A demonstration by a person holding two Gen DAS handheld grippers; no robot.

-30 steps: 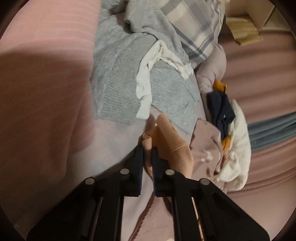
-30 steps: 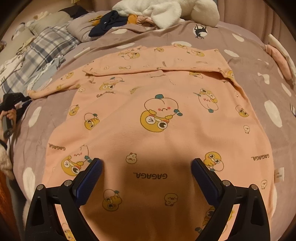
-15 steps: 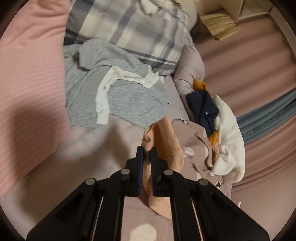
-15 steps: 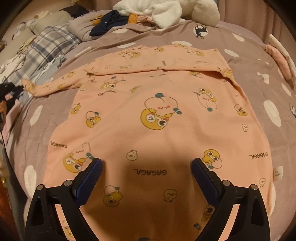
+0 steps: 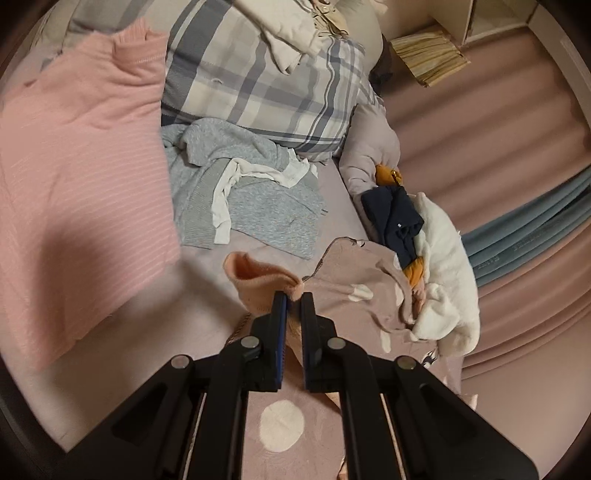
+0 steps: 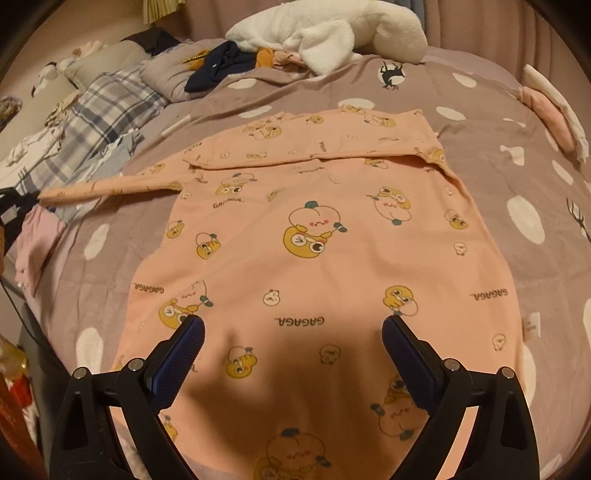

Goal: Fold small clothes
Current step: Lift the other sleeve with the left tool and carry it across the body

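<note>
A peach long-sleeved top [image 6: 317, 266] printed with cartoon figures lies spread flat on the mauve spotted bedspread [image 6: 491, 206]. One sleeve is folded across its far end. The other sleeve [image 6: 110, 188] is stretched out to the left and lifted off the bed. My left gripper [image 5: 293, 295] is shut on that sleeve's cuff [image 5: 258, 277], and it shows as a dark shape [image 6: 14, 210] at the left edge of the right wrist view. My right gripper [image 6: 293, 328] hovers open over the top's near hem, nothing between its fingers.
A pink striped garment [image 5: 74, 177], a grey knit with white cloth [image 5: 243, 195] and a plaid pillow [image 5: 273, 85] lie beyond the left gripper. Navy clothing [image 5: 395, 218] and a white plush [image 6: 325, 29] sit at the bed's far edge. Folded pink and white items [image 6: 554, 110] lie at the right.
My left gripper has risen and drawn the cuff outward, so the sleeve is now pulled straight and lifted. The right gripper has stayed open and pulled back a little from the top.
</note>
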